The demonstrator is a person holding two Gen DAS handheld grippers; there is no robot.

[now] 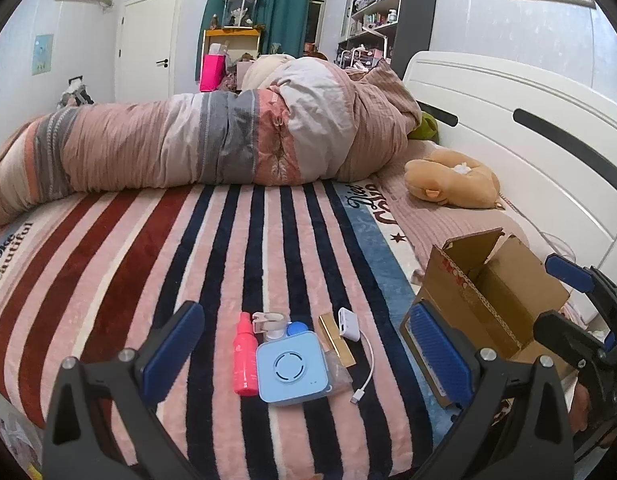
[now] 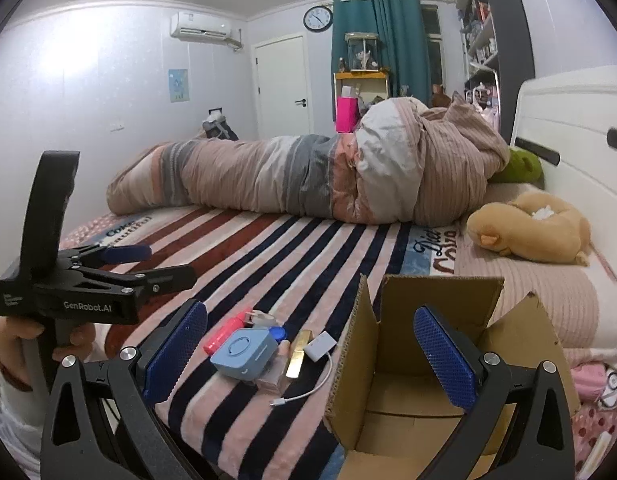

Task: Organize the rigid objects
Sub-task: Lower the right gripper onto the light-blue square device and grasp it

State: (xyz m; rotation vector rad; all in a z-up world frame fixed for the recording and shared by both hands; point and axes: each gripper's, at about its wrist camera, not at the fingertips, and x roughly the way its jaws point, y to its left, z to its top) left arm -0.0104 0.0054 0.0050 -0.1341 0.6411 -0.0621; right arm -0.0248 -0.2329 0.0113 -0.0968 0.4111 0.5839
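Striped bedding (image 1: 188, 248) carries my small pile: a pale blue square box (image 1: 293, 372), a pink spray bottle (image 1: 245, 354) touching its left, a white adapter (image 1: 347, 322) with trailing cable. Just right sits the open cardboard box (image 2: 420, 344). My left claw (image 1: 304, 354) and right claw (image 2: 308, 354) both gape wide, holding nothing. The blue box looks light, stiff and smooth, so I'd pinch its flat sides.

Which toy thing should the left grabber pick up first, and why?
Probably lower the open left gripper onto the blue square box. It lies on top of the pile, right between the fingers, and the cardboard box beside it stands open and looks empty.
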